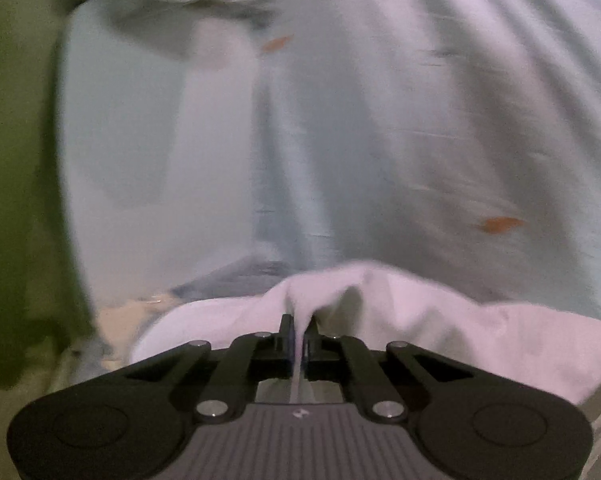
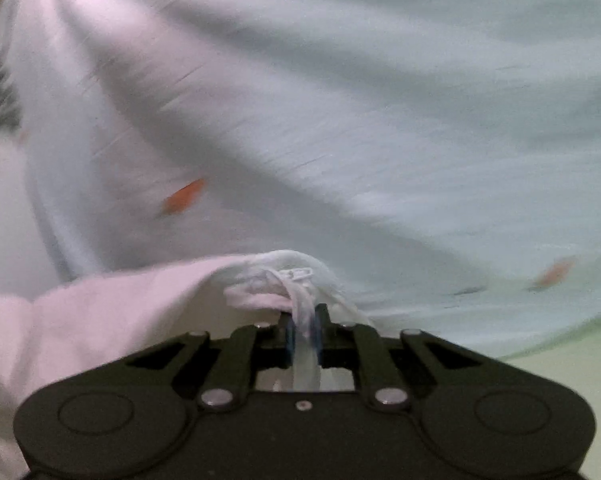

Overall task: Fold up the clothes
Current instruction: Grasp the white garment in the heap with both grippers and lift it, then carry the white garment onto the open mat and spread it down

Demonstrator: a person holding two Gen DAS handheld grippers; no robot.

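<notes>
Clearly I am handling a soft, light thing: the garment (image 1: pixel 340 140), pale blue-white cloth with small orange marks (image 1: pixel 500 225), is draping and rippling ahead of both cameras, so I am judging it limp, easy to lift, and likely to sag or bunch wherever it is not held. It is spreading out in front of the grippers, with its near edge gathered up at the fingertips and a green surface (image 1: pixel 16 200) showing along the left side of the left view. Both views are smearing with motion, so I am not reading the finer detail of the weave or what kind of garment it is. Starting on the left, my left gripper (image 1: pixel 299 334) is clamped together on a thin pinch of the white hem, the cloth running down between the pads in a single narrow fold. Moving right, my right gripper (image 2: pixel 303 326) is also closed on the garment, though on a thicker, twisted bunch of edge, so its jaws are standing a touch apart around that wad. I am judging edges and corners the right places to take hold, since flat cloth gives the pads nothing to bite. The thin pinch on the left looks the likelier one to slip if I am pulling the cloth taut between the two hands.
</notes>
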